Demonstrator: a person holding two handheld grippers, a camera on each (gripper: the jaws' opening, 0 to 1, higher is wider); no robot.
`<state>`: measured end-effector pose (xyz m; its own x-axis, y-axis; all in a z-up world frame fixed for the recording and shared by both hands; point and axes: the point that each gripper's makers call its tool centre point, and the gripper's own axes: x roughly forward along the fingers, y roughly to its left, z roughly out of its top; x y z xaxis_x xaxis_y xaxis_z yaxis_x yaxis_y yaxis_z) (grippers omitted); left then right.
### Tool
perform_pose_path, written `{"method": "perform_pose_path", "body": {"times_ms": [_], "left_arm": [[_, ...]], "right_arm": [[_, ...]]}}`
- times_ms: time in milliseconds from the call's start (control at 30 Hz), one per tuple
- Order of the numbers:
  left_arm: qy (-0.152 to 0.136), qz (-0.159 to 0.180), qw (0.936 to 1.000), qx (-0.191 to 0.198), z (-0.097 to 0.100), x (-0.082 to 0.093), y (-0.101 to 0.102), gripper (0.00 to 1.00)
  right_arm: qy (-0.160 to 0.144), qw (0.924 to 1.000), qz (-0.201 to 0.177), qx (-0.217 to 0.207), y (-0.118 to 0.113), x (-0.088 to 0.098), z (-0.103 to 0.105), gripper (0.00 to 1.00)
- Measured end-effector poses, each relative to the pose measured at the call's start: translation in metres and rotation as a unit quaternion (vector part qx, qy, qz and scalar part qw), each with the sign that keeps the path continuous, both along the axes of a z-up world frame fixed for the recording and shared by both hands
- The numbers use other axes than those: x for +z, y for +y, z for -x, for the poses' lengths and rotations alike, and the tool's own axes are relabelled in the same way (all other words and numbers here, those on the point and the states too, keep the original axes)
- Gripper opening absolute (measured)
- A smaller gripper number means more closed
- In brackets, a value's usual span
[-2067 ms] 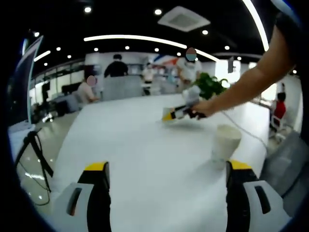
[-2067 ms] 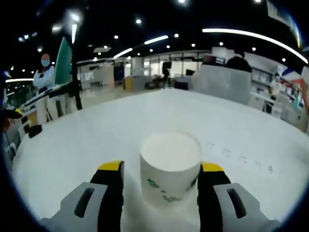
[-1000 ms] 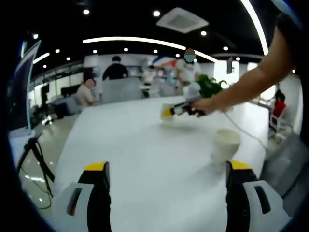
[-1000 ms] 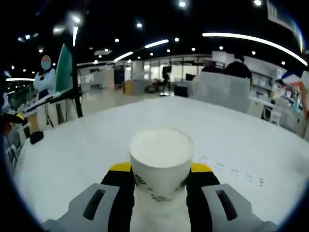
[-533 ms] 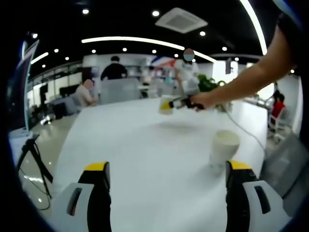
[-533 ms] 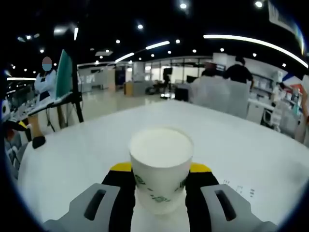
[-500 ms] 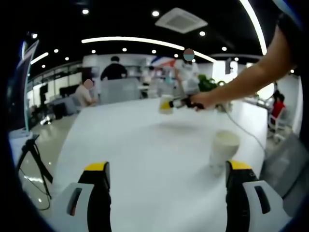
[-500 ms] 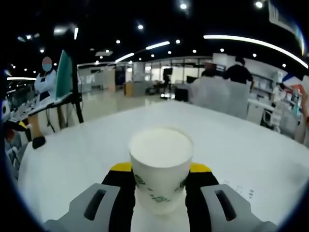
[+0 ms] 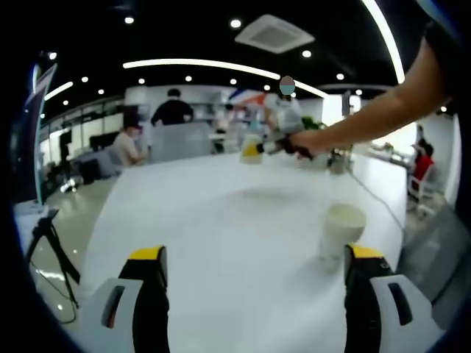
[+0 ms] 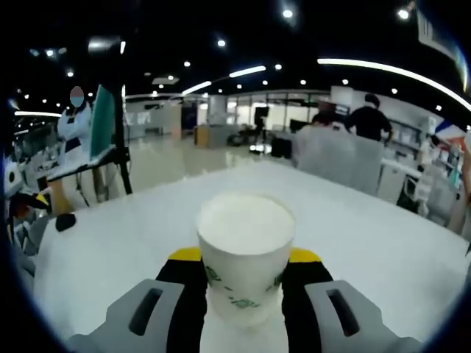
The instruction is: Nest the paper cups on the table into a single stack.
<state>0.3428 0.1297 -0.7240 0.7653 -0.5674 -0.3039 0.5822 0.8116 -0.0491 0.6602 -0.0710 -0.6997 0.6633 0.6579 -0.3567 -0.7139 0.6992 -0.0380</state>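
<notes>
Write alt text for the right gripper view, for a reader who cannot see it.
The right gripper holds a white paper cup upright between its yellow-tipped jaws, open mouth up, green print on its side. Beyond it a white table stretches into a large, brightly lit office where several people stand or sit.

**One cup on the table, one cup in the air**

My left hand-held gripper (image 9: pixel 254 276) has its yellow-tipped jaws spread wide over the white table (image 9: pixel 221 228). A paper cup (image 9: pixel 340 234) stands upright just beyond my right-side jaw, apart from it. Farther off, my right hand (image 9: pixel 305 142) reaches across with the right hand-held gripper (image 9: pixel 259 149), carrying a second paper cup (image 9: pixel 251 149) above the table.
</notes>
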Motion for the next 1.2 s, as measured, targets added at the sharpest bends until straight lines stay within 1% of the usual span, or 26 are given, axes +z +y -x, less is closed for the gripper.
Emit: {"method": "perform_pose_path", "body": {"times_ms": [33,67,233,367,500,733,767,900,1200], "left_arm": [[0.0,0.002,1.0,0.0,0.0,0.001,0.0,0.98],[-0.001,0.004,1.0,0.0,0.0,0.002,0.0,0.98],[-0.002,0.004,1.0,0.001,0.001,0.002,0.0,0.98],[-0.002,0.003,1.0,-0.001,0.002,0.003,-0.001,0.98],[-0.003,0.007,1.0,-0.003,0.002,0.005,-0.003,0.98],[-0.008,0.008,0.9999,-0.005,0.001,0.009,-0.005,0.98],[-0.008,0.009,0.9999,-0.005,0.001,0.009,-0.005,0.97],[-0.014,0.013,0.9998,-0.007,0.001,0.014,-0.007,0.97],[-0.014,0.011,0.9998,-0.01,0.003,0.018,-0.006,0.96]], "right_arm": [[0.01,0.9999,-0.002,0.0,0.001,0.001,0.001,0.36],[0.013,0.9999,0.001,0.0,0.0,0.002,0.0,0.36],[0.008,1.0,0.004,0.002,0.003,0.011,0.002,0.35],[0.0,0.9998,0.016,0.008,0.005,0.013,0.006,0.35],[0.001,0.9998,0.016,0.011,0.005,0.016,0.008,0.35],[0.015,0.9998,0.011,0.01,0.003,0.023,0.011,0.35],[0.023,0.9996,0.009,0.013,0.004,0.024,0.013,0.35],[0.028,0.9994,0.01,0.016,0.006,0.027,0.02,0.35],[0.032,0.999,0.015,0.027,0.012,0.032,0.035,0.35]]}}
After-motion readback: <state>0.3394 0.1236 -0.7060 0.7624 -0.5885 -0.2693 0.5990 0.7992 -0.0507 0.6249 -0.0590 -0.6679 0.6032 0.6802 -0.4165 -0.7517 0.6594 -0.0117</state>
